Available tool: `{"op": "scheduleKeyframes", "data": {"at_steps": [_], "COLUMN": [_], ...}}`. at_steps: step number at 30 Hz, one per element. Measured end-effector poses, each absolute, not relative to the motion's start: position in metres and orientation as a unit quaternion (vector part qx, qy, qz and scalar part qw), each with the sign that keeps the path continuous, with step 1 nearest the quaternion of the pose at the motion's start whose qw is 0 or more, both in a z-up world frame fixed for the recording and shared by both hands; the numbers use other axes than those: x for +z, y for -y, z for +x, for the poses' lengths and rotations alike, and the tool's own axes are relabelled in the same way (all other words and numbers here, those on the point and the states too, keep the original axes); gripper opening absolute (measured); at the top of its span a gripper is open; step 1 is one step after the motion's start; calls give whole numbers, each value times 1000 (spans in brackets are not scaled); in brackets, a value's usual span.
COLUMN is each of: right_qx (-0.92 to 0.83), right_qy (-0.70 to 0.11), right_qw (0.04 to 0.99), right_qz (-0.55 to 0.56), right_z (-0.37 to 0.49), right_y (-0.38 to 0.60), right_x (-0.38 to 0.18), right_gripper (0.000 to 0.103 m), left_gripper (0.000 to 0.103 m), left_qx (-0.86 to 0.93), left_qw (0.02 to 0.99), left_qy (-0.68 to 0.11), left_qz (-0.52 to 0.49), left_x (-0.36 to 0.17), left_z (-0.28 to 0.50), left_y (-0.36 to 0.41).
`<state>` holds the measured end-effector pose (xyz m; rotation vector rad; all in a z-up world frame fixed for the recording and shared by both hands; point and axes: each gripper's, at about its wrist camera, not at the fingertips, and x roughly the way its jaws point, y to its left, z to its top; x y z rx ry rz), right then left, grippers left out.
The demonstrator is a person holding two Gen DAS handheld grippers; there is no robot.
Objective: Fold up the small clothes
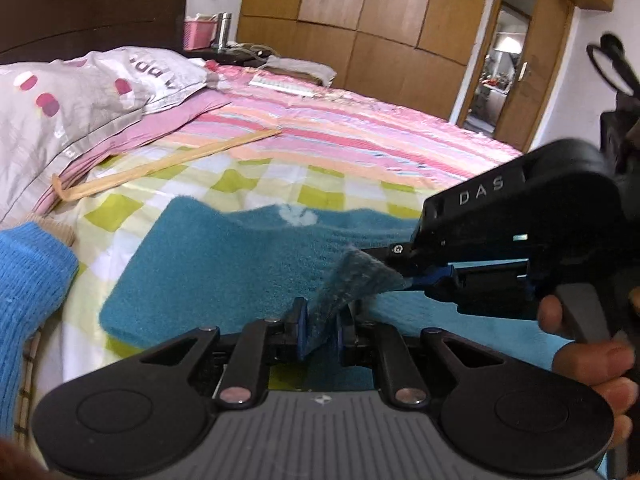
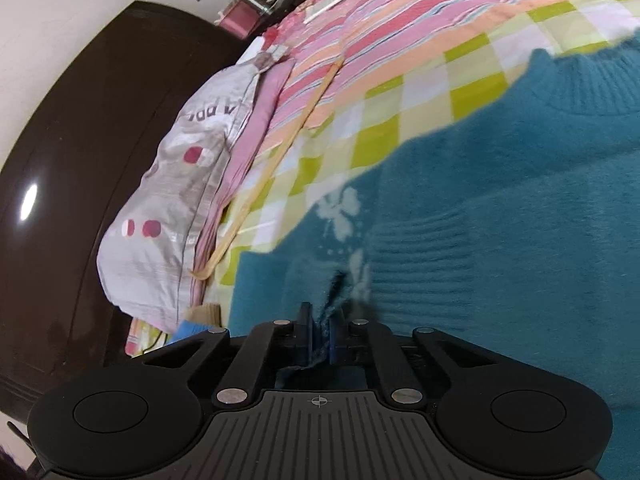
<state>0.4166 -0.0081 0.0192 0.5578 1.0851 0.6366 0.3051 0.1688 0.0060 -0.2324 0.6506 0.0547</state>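
A small teal fuzzy sweater [image 1: 224, 264] with a white flower pattern lies flat on the bed; it also fills the right wrist view [image 2: 500, 220]. My left gripper [image 1: 322, 332] is shut on a raised edge of the sweater near the camera. My right gripper [image 1: 404, 270] reaches in from the right and is shut on the same lifted edge, close to the left one. In the right wrist view my right gripper [image 2: 320, 340] pinches a fold of teal fabric between its blue pads.
The bed has a checked green and pink striped cover [image 1: 320, 152]. Grey pillows [image 1: 80, 100] lie at the left with a wooden stick [image 1: 168, 164] beside them. A light blue knit garment [image 1: 28, 288] sits at the left edge. A wardrobe [image 1: 380, 20] stands behind.
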Motion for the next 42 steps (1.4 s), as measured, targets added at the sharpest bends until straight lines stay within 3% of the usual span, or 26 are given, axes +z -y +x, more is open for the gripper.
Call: {"op": "scheduleKeyframes", "data": {"at_steps": [9, 25, 27, 42], "right_qx": [293, 220, 206, 137], "right_qy": [-449, -404, -400, -408], "right_qw": [808, 860, 865, 869], "right_qz": [244, 222, 220, 244], "right_z": [424, 432, 432, 419], "right_y": [37, 144, 162, 237], "right_x": [52, 80, 81, 57], "right_gripper": [7, 7, 7, 7], "left_gripper": [40, 43, 49, 62], "left_qx": [-3, 28, 40, 125], "left_qw": [953, 959, 959, 956], "left_qy": [-290, -274, -272, -264], "left_qz": [-86, -74, -65, 12], "left_x": [29, 34, 32, 10], "left_z": [295, 322, 326, 347], "left_y": [-153, -135, -130, -103]}}
